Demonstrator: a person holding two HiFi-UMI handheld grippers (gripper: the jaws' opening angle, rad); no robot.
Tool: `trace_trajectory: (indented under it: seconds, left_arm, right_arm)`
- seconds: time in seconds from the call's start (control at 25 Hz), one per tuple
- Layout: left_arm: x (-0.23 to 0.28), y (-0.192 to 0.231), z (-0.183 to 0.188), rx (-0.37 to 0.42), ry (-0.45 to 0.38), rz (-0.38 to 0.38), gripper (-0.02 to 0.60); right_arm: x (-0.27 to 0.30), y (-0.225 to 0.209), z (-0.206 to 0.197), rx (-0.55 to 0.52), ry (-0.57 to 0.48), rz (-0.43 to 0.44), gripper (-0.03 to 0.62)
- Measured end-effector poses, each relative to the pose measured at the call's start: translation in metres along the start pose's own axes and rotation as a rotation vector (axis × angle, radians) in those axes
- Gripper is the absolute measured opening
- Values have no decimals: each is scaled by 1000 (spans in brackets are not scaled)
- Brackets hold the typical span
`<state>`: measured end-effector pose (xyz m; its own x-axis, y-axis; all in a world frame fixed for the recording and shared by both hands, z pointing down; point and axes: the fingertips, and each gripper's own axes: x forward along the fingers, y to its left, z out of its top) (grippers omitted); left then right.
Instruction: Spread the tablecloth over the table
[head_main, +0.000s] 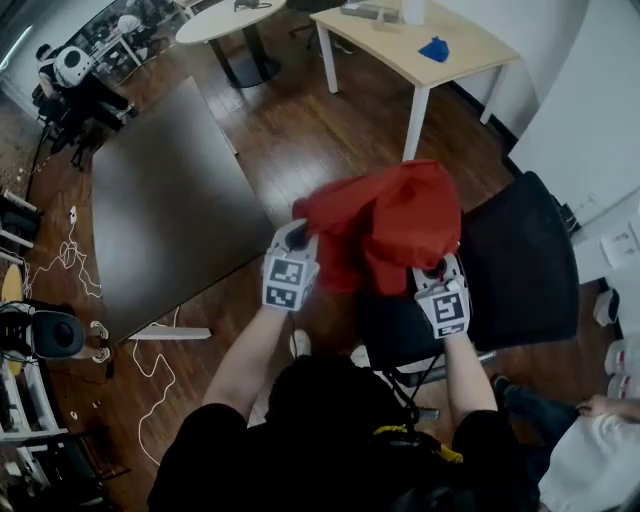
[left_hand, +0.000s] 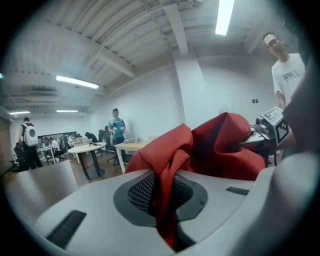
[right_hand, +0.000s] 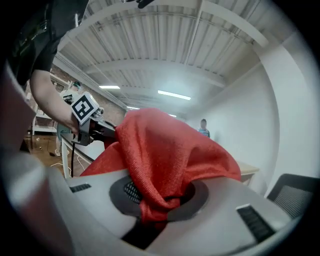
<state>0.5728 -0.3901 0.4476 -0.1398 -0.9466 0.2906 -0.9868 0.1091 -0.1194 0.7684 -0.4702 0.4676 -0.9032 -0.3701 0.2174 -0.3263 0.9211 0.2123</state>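
- My left gripper (head_main: 296, 240) is clamped on a fold of the red tablecloth (head_main: 385, 225).
- My right gripper (head_main: 436, 268) pinches another fold.
- The tablecloth hangs bunched between them, with the dark table (head_main: 165, 200) at its ten o'clock.

There is one red tablecloth (head_main: 385, 225). There are two grippers, the left gripper (head_main: 298, 236) and the right gripper (head_main: 433, 268), and each carries one marker cube, so two cubes in all.

The head view shows three tables: one dark table (head_main: 170, 210), one light wooden table (head_main: 410, 45) and one round white table (head_main: 225, 20). One blue object (head_main: 434, 48) lies near the wooden table's right edge. There is one black chair (head_main: 510, 260).

The left gripper view shows three standing people: one in teal (left_hand: 116, 127), one in a white shirt (left_hand: 286, 70) and one with a backpack (left_hand: 26, 136).
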Motion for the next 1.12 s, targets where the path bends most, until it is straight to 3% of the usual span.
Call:
trace_trajectory:
  seconds: [0.32, 0.56, 0.84, 1.12]
  left_arm:
    - [-116, 110, 11, -55, -110, 227, 12]
    - [-231, 184, -8, -83, -170, 404, 12]
    - [-406, 273, -51, -102, -191, 654, 12]
    - [-636, 333, -110, -108, -154, 969, 12]
  right_arm:
    - [58, 85, 96, -86, -155, 136, 66]
    - [90, 186, 153, -122, -258, 259, 66]
    - [132, 357, 223, -177, -354, 463, 67]
    - [145, 592, 290, -213, -446, 750, 67]
